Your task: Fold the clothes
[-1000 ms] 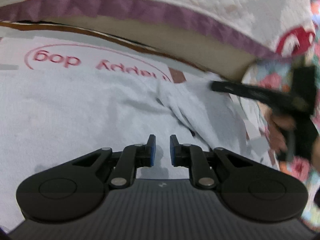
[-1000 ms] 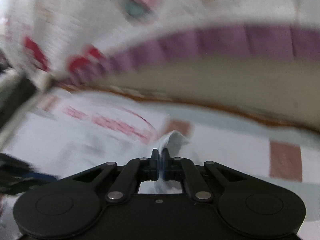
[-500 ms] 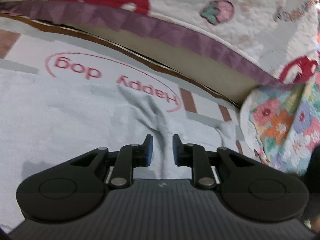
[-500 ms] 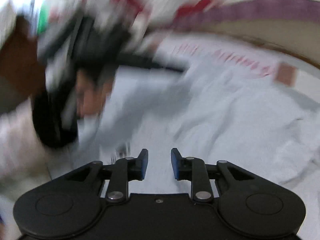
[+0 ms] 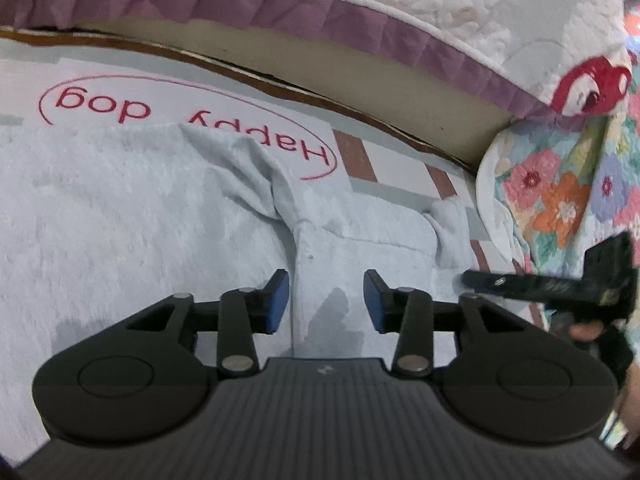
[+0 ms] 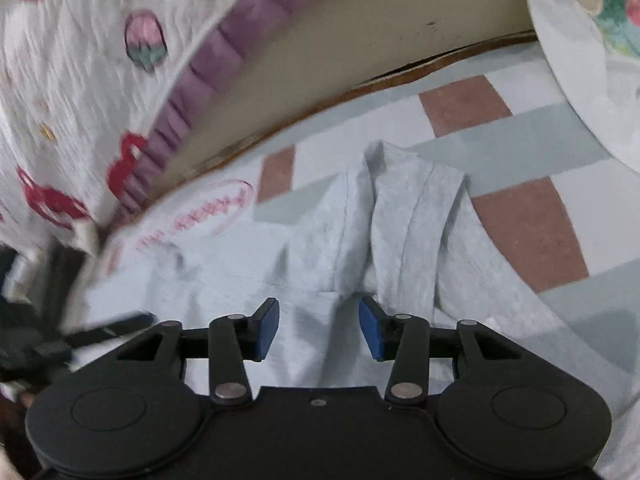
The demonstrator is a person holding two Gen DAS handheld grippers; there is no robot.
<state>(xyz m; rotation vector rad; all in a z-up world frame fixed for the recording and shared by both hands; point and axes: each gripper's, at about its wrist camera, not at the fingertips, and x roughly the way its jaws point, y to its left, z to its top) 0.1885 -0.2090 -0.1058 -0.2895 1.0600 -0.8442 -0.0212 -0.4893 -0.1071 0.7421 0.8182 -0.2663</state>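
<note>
One grey garment (image 5: 168, 216); two quilts (image 5: 460, 20); one checked sheet (image 6: 532, 216)

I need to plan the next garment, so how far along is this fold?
Early to midway. Done: a sleeve of the pale grey garment lies folded inward on its body. In hand: nothing; the left claw and right claw are both opening, nothing pinched, cloth lying beneath them. Left: the folds are bunched and the garment is still spread wide, not a compact stack.

Checked "Happy dog" mat (image 5: 248, 120) spread ahead of the claws, pale grey garment (image 5: 140, 220) laid rumpled upon it, directly beneath both.
</note>
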